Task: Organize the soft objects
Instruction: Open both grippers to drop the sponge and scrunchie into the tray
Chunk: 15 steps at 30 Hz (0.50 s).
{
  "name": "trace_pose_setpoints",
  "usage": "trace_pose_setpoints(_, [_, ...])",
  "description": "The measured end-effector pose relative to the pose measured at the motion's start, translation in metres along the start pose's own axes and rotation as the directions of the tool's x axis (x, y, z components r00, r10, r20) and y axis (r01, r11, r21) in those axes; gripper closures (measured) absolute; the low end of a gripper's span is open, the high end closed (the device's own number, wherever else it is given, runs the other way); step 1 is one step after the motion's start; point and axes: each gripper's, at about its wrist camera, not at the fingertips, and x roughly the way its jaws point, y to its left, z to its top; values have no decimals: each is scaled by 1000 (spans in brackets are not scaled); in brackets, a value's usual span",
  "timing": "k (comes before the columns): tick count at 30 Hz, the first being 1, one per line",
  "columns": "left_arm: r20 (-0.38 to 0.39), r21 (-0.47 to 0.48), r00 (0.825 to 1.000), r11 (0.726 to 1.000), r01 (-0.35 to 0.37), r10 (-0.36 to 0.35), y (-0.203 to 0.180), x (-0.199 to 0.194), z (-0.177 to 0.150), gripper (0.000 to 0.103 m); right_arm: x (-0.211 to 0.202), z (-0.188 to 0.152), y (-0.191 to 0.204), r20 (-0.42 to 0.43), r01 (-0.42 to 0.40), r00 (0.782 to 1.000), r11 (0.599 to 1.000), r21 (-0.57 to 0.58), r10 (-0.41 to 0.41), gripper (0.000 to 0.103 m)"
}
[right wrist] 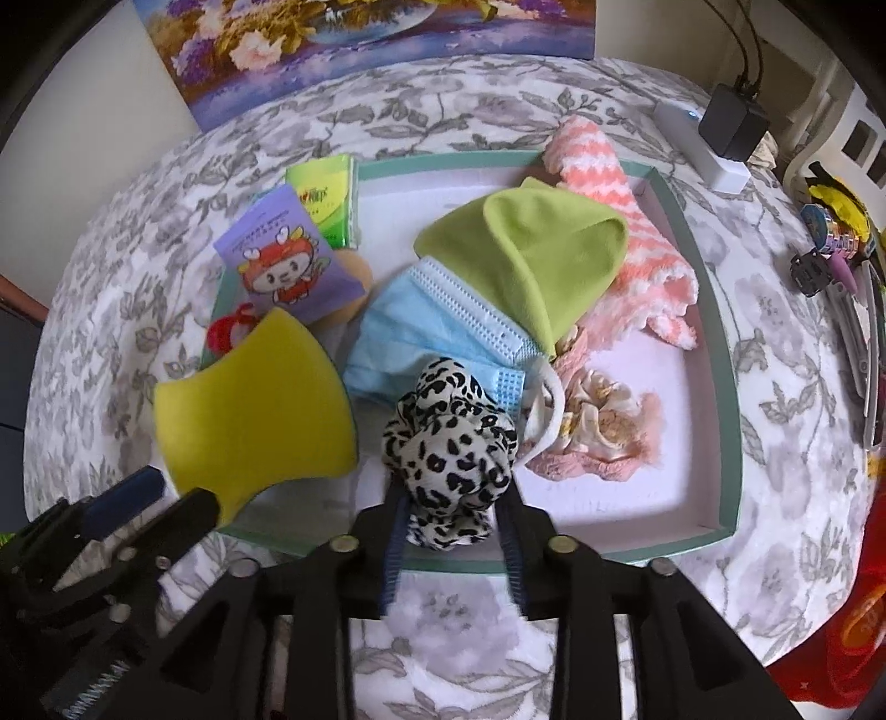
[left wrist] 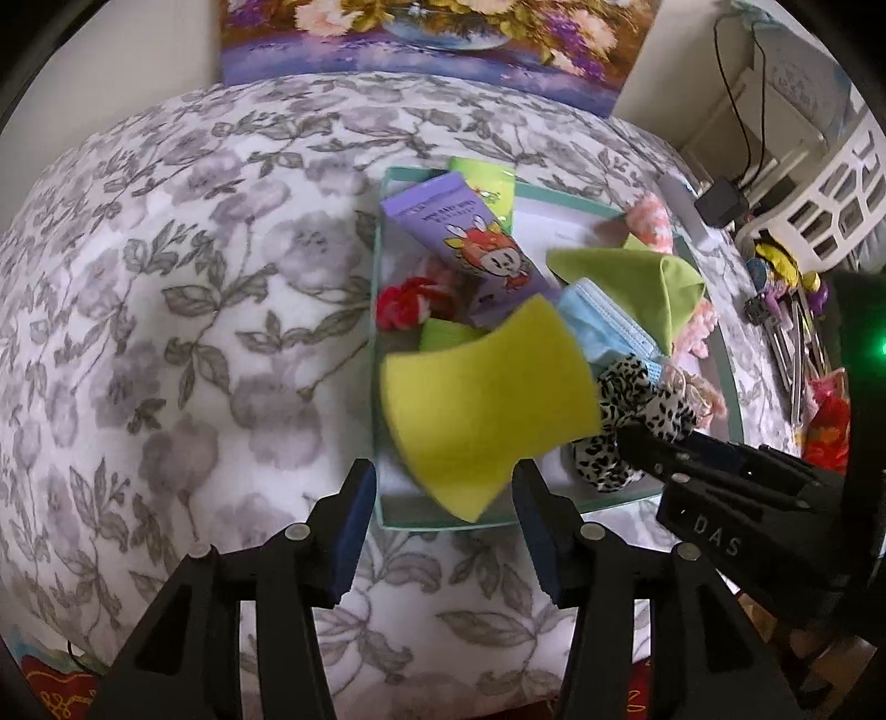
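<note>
A teal-rimmed shallow box (right wrist: 717, 332) on the flowered bedspread holds soft items. A yellow sponge (left wrist: 482, 410) leans over its near left corner, its lower tip between the spread fingers of my left gripper (left wrist: 443, 476), which stands open with a gap at the pads. A leopard-print scrunchie (right wrist: 448, 454) sits at the box's near edge between the fingers of my right gripper (right wrist: 454, 493); the pads stand just beside it, open. Behind lie a blue face mask (right wrist: 432, 332), a green cloth (right wrist: 542, 249), a pink-and-white fluffy sock (right wrist: 626, 221), a pink scrunchie (right wrist: 598, 426), a purple tissue pack (right wrist: 282, 260) and a red scrunchie (right wrist: 227, 332).
A green tissue pack (right wrist: 324, 199) leans on the box's far left rim. A white power strip with a black adapter (right wrist: 714, 144) lies at the back right. Hair clips (right wrist: 825, 266) and a white basket (left wrist: 830, 183) crowd the right. A flower painting (left wrist: 432, 33) stands behind.
</note>
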Motion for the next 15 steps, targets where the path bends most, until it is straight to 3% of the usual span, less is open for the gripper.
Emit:
trace_pose_setpoints(3, [28,-7,999,999,-38,38,6,-7,-3,49,-1,-3,3,7,21,1000,1000,-13,-21,44])
trace_pose_setpoints(5, [49,-7,995,996,-88,88,9,-10,-3,47,-2,-6,4,19,33,999,999,-21,-32,41])
trace_pose_setpoints(7, [63,-11,989,991,-133,134,14,-12,-3,21,-4,-9,5,27,47,999,999,-23,-46,35])
trace_pose_setpoints(8, [68,-17,984,986,-163,164,17,-13,-3,19,-4,-11,6,30,54,998,998,-23,-53,34])
trace_pose_setpoints(10, [75,-33,972,975,-219,221,25,-13,-4,18,-5,-16,7,36,55,998,998,-23,-55,29])
trace_pose_setpoints(15, [80,-87,970,971,-224,231,41,-17,-8,11,-12,-27,12,66,36,997,999,-15,-35,16])
